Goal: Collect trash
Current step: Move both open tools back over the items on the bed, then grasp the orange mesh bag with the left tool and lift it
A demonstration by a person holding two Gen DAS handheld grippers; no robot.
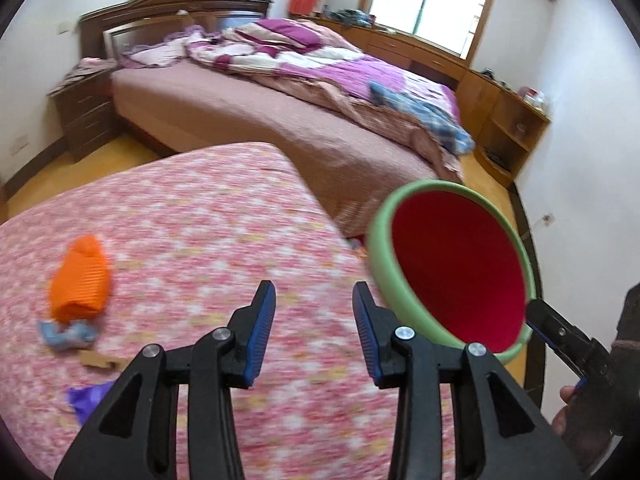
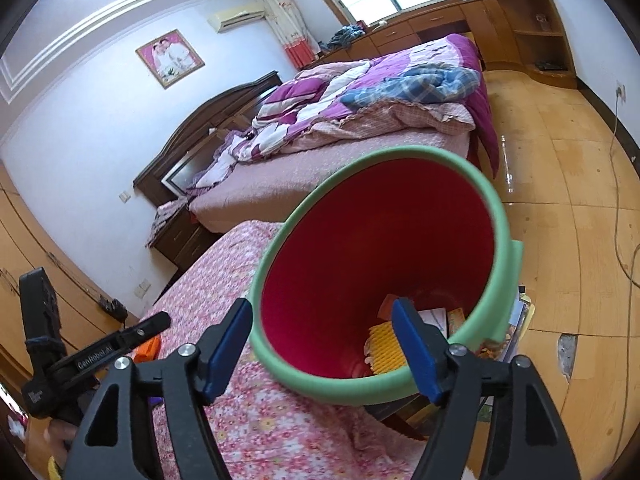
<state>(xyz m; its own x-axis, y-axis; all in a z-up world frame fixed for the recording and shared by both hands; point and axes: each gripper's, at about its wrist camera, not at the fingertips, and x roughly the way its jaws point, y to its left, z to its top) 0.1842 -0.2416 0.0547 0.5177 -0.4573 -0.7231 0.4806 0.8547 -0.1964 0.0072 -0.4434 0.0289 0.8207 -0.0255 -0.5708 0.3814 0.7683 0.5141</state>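
The left gripper (image 1: 314,312) pointed downward over the pink floral cloth (image 1: 208,216), its jaws parted with nothing between them. To its left on that cloth lay a crumpled orange paper (image 1: 80,280), with a blue-and-white scrap (image 1: 68,334) touching its near end, a brown card strip (image 1: 98,360) just beside that, and a purple scrap (image 1: 86,398) near the gripper's own frame.

The right gripper (image 2: 322,336) was angled down at the trash bin (image 2: 500,240), green outside and red within, which was tilted with its mouth toward the camera at the cloth's edge. Its jaws straddled the near rim, one blue pad outside the wall and one inside; they stood spread and neither pad clearly pressed the rim, so the grip looked released. In the bin's bottom lay a yellow ribbed piece (image 2: 384,344) and other papers (image 2: 434,316).

In the left wrist view the right gripper reached the bin's lower rim from the right, with a hand (image 1: 568,408) and dark sleeve behind it
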